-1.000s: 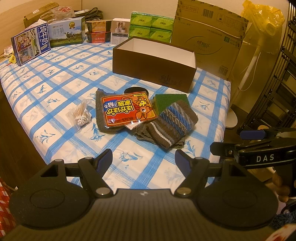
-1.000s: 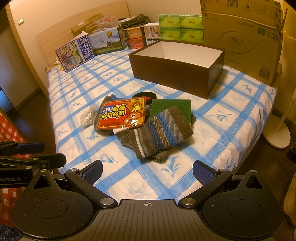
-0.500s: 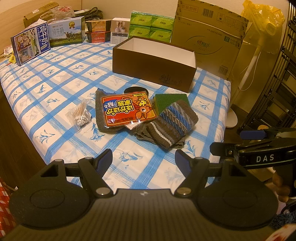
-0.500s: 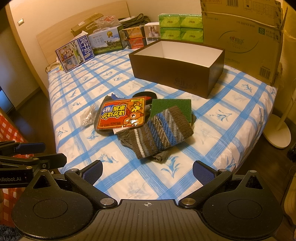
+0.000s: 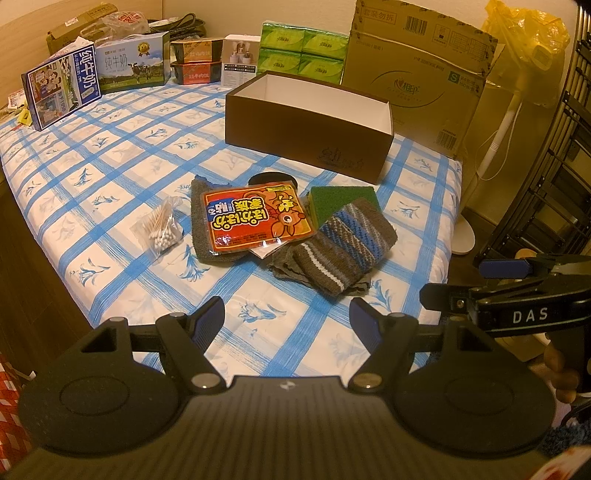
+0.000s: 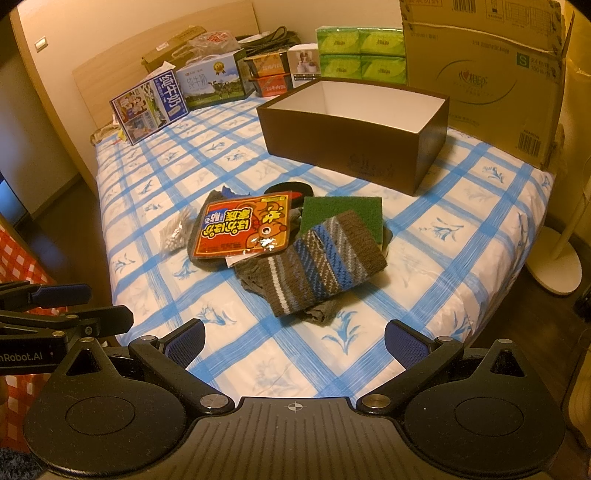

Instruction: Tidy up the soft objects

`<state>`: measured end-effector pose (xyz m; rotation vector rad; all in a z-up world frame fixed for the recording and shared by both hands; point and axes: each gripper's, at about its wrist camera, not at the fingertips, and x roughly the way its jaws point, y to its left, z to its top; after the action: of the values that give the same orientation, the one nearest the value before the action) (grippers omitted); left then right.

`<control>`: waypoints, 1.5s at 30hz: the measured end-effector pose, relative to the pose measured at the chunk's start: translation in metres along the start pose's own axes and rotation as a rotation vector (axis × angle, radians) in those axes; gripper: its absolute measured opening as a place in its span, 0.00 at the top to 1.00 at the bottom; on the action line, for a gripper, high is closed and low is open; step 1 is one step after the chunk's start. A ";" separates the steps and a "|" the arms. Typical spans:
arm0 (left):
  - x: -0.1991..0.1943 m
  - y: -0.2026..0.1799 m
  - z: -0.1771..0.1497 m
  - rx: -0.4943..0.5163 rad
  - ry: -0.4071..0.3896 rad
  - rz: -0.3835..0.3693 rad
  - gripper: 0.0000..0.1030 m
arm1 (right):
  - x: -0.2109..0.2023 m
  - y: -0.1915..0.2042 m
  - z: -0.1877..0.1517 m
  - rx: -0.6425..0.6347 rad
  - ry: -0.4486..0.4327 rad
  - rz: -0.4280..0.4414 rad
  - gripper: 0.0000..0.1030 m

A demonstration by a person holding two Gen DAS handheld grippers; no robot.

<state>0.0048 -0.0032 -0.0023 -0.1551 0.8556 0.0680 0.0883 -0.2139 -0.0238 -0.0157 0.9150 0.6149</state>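
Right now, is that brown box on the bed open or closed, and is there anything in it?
Open: the brown box has no lid on, and its white inner walls show. Its floor is hidden, so contents cannot be told.

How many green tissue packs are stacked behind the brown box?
4 show, in a two-by-two block: top left, top right, bottom left, bottom right. More may hide behind.

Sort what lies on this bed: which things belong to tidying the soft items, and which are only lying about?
Job: striped knit, grey cloth, green sponge, warmer pack, brown box.
Lying about: milk cartons, tissue packs, cardboard carton, cotton swabs.
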 end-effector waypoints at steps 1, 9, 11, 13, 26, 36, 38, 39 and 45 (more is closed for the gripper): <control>0.000 0.000 0.000 0.000 0.000 0.000 0.30 | 0.000 0.000 0.000 0.000 0.001 0.000 0.00; 0.003 0.001 -0.003 -0.001 0.002 0.000 0.30 | -0.001 0.001 0.003 0.001 0.004 0.000 0.00; 0.004 0.000 -0.003 -0.001 0.002 0.000 0.30 | 0.002 0.003 0.001 0.001 0.005 0.001 0.00; 0.004 0.000 -0.003 -0.001 0.003 0.001 0.30 | 0.003 0.003 0.002 0.000 0.005 0.002 0.00; 0.025 0.017 -0.006 -0.005 -0.010 0.029 0.30 | 0.017 -0.002 0.003 -0.003 0.007 0.002 0.00; 0.045 0.029 0.006 -0.012 -0.016 0.067 0.30 | 0.034 -0.008 0.016 -0.010 -0.049 0.098 0.05; 0.051 0.033 0.009 -0.014 -0.014 0.075 0.31 | 0.041 -0.007 0.021 -0.019 -0.056 0.128 0.15; 0.054 0.035 0.010 -0.017 -0.013 0.078 0.33 | 0.045 -0.007 0.023 -0.020 -0.055 0.139 0.16; 0.081 0.047 0.020 -0.035 0.007 0.086 0.36 | 0.077 -0.006 0.042 -0.012 -0.062 0.171 0.26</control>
<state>0.0675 0.0462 -0.0559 -0.1513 0.8684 0.1636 0.1567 -0.1702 -0.0563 0.0708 0.8581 0.7760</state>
